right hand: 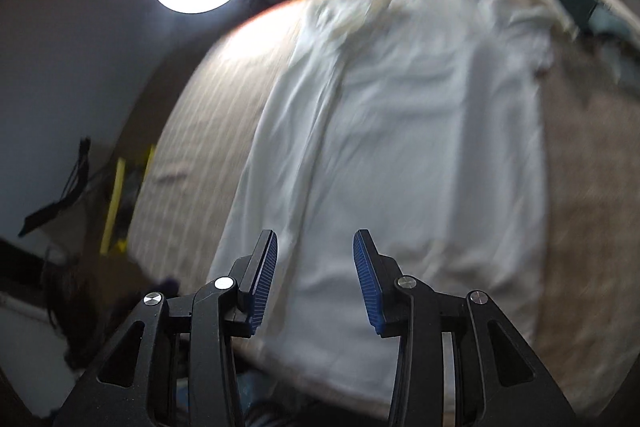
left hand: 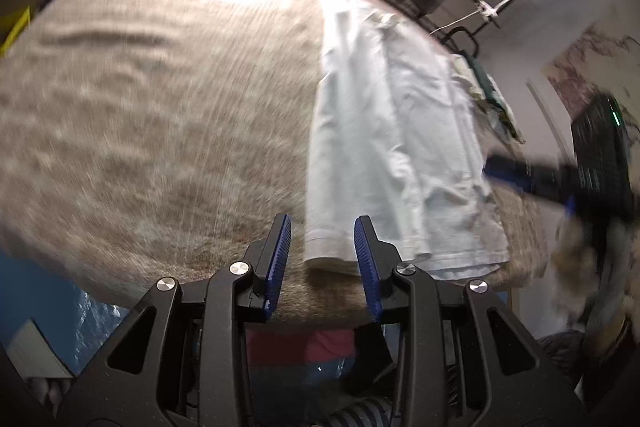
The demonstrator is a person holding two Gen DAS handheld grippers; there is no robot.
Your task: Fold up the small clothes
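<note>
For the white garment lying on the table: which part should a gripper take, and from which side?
Probably the near hem corner of the white garment, approached from the near table edge. The garment lies flat as a long folded strip, its layered hem toward the camera, just beyond the open left gripper. A low pinch there could gather all the layers, though blur hides how many.

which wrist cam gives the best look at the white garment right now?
Right wrist. The white garment fills most of that frame, lying flat on the tan tabletop, though motion-blurred. The left wrist view shows the same garment smaller, at the right of the table, but with sharper creases and its near hem visible.
</note>
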